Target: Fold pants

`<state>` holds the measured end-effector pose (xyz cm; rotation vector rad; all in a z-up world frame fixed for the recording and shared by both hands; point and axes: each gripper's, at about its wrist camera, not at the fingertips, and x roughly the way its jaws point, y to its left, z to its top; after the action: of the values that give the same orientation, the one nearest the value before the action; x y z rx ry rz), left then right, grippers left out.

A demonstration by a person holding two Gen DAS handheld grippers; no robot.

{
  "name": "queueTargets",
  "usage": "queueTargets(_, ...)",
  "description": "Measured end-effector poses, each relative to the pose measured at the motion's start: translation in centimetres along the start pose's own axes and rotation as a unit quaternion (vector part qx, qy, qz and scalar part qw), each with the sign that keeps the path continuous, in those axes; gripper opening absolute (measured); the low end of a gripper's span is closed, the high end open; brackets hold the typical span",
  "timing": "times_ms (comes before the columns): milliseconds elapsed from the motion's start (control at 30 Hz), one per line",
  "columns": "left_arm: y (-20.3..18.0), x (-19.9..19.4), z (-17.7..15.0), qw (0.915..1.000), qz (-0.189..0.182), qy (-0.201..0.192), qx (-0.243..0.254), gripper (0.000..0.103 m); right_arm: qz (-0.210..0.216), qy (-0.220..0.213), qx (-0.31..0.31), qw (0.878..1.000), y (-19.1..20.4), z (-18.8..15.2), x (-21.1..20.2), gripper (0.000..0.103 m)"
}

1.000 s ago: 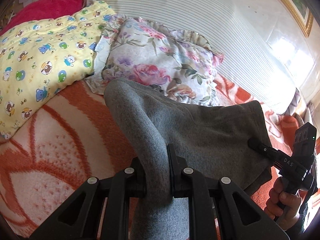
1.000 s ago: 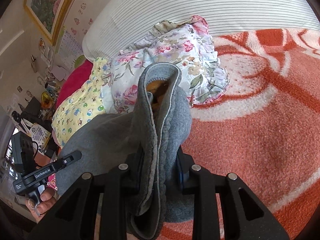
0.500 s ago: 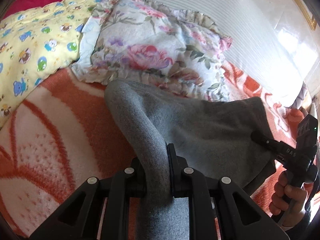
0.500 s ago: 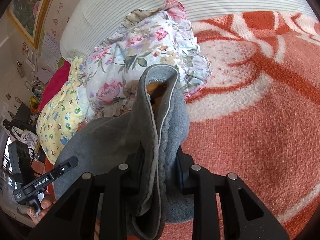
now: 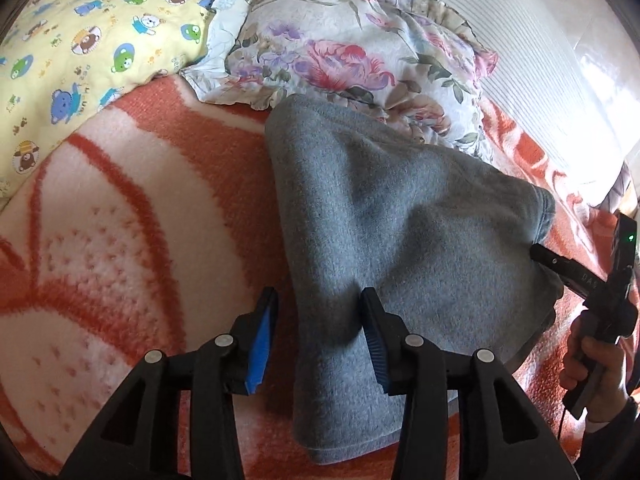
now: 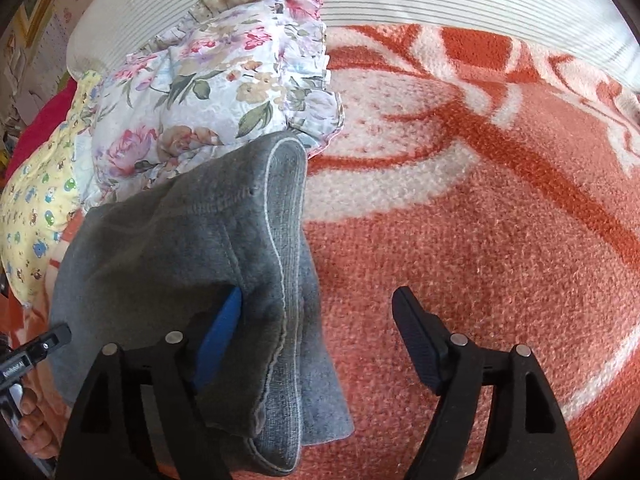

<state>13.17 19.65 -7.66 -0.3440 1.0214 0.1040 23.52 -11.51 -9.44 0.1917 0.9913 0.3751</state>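
Over the orange blanket [image 6: 500, 248], left gripper [image 5: 318, 318] and right gripper [image 6: 320, 312] level, fingers spread wide, grey pants [image 5: 392, 216] released.

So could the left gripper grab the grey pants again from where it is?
Probably yes: the left gripper is open, and the grey pants already lie between its fingers with nothing in the way.
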Motion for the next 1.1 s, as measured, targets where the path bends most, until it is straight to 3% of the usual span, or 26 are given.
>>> queueTargets(100, -0.4, -1.1, 0.0, 0.9998, 0.012, -0.009, 0.01, 0.042, 0.009, -0.007, -0.003, 1.0, 0.4, 0.3, -1.6, 0.077)
queueTargets(233, -1.0, -3.3, -0.5, 0.9995, 0.008, -0.019, 0.022, 0.042, 0.1, -0.03, -0.003, 0.995, 1.5, 1.1, -5.4, 0.077)
queueTargets(333, -1.8, -4.6, -0.9, 0.9991, -0.003, -0.021, 0.037, 0.047, 0.145, -0.029, -0.036, 0.988, 2.9, 1.2, -7.5, 0.082)
queueTargets(400, -2.5, -5.3, -1.4, 0.9984, -0.007, -0.023, 0.05, 0.048, 0.148, -0.029, -0.075, 0.986, 4.3, 0.6, -8.4, 0.089)
queueTargets(500, -3.5, -6.0, -1.8, 0.9973, -0.01, -0.026, 0.068, 0.052, 0.144, -0.03, -0.13, 0.98, 5.7, -0.8, -9.2, 0.09)
queueTargets(633, -4.2, -6.5, -2.3, 0.9967, 0.006, -0.025, 0.077, 0.063, 0.166, -0.014, -0.138, 0.976, 5.7, -2.2, -9.3, 0.09)
queueTargets(1100, -5.7, -8.5, -4.8, 0.992, 0.07, -0.04, 0.097, 0.071, 0.171, -0.033, -0.205, 0.963, 6.6, -4.0, -10.6, 0.097)
